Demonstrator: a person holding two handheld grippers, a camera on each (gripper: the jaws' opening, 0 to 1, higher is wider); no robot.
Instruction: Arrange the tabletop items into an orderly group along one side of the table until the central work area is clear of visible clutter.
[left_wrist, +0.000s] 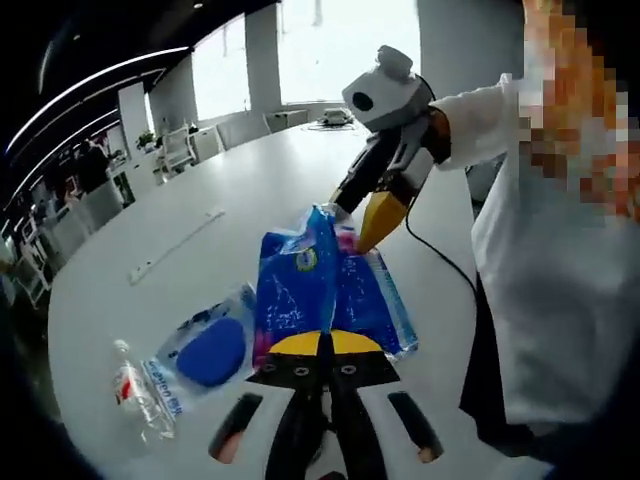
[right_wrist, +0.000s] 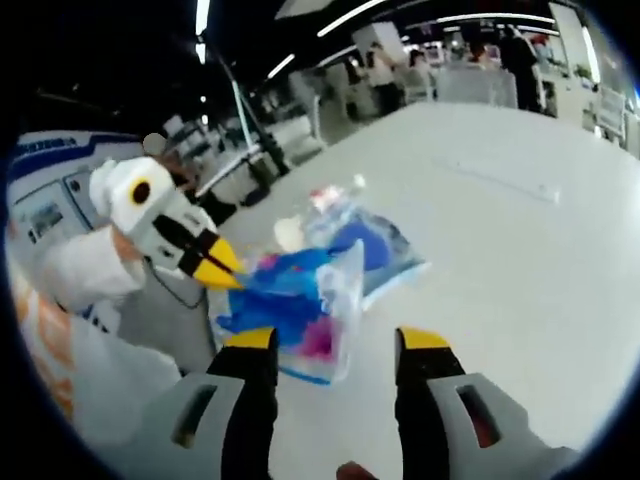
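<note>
Left gripper view: left fingers (left_wrist: 322, 352) are pinching the blue bag's (left_wrist: 300, 290) near edge; right fingers (right_wrist: 335, 345), spread wide, are straddling its far end.

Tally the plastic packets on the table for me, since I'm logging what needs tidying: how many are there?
2: a blue packet clamped in the left gripper, and a clear pouch with a blue pad lying beside it. More may be hidden underneath.

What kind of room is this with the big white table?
Probably an office or meeting room: a long white table, chairs along its far side, big windows behind, and more desks under strip lights.
</note>
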